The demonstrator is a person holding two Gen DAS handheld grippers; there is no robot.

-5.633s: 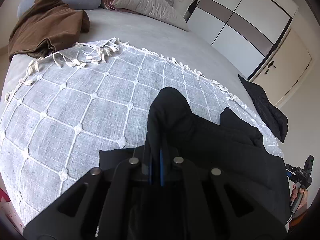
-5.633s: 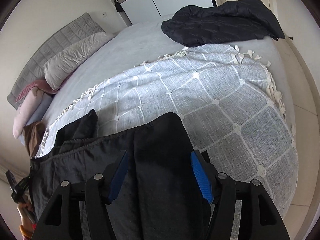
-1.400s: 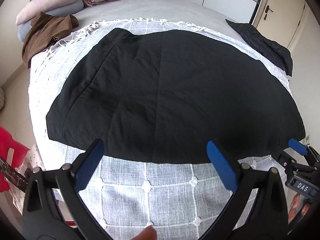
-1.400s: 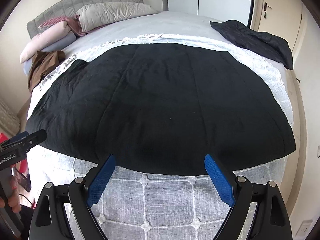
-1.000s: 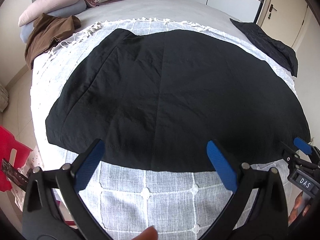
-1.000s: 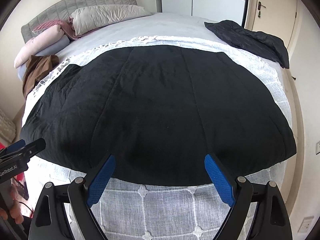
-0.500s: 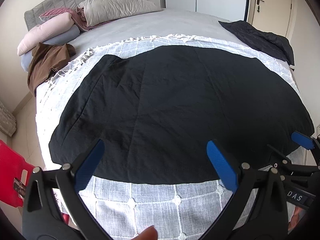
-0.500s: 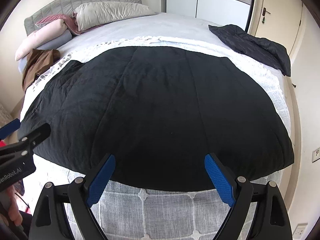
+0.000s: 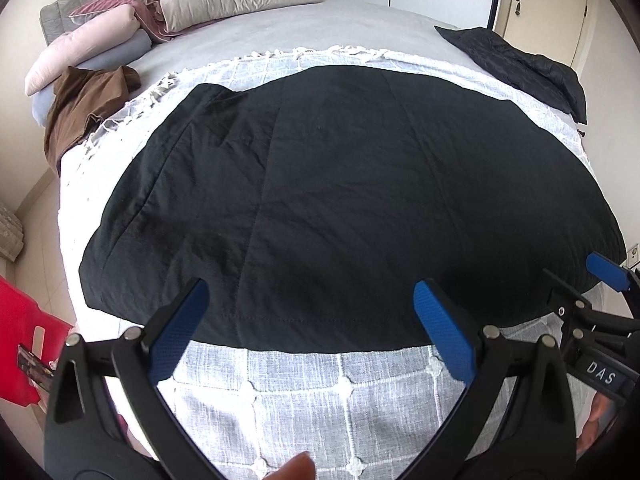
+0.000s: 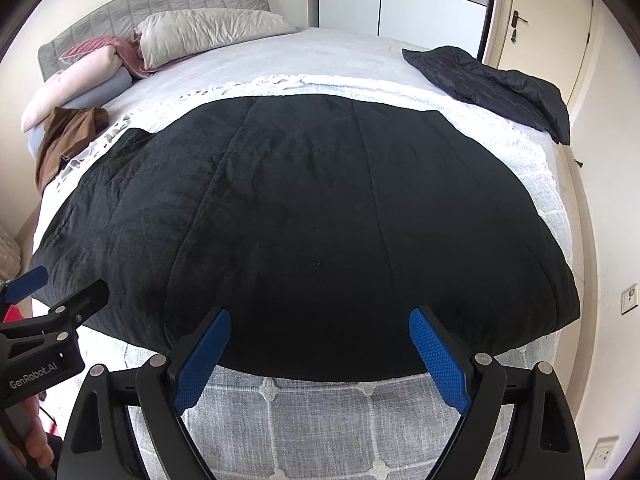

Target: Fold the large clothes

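A large black garment (image 9: 352, 208) lies spread flat on a white checked throw (image 9: 320, 408) that covers the near part of the bed (image 10: 304, 56). It is smoothed out, with long seams running from the near hem toward the far edge — only light creases show near its left side. Its near hem lies across the throw just beyond both tongs, and its right corner hangs toward the bed's edge.

The left tongs (image 9: 310, 332) stand wide open, blue pads well apart, with nothing between them; they hang above the throw near the hem, touching no cloth. The right tongs (image 10: 320, 354) are likewise spread wide and empty, poised over the hem's middle. Each tool shows at the edge of the other's view — the two are side by side at the foot of the bed.

A brown garment (image 9: 86, 104) is bunched at the left, beside the pillows (image 10: 208, 30) at the headboard. A dark quilted cloth (image 10: 492, 80) lies at the far right corner, well apart from the black garment. Something red (image 9: 20, 344) stands on the floor at the left.
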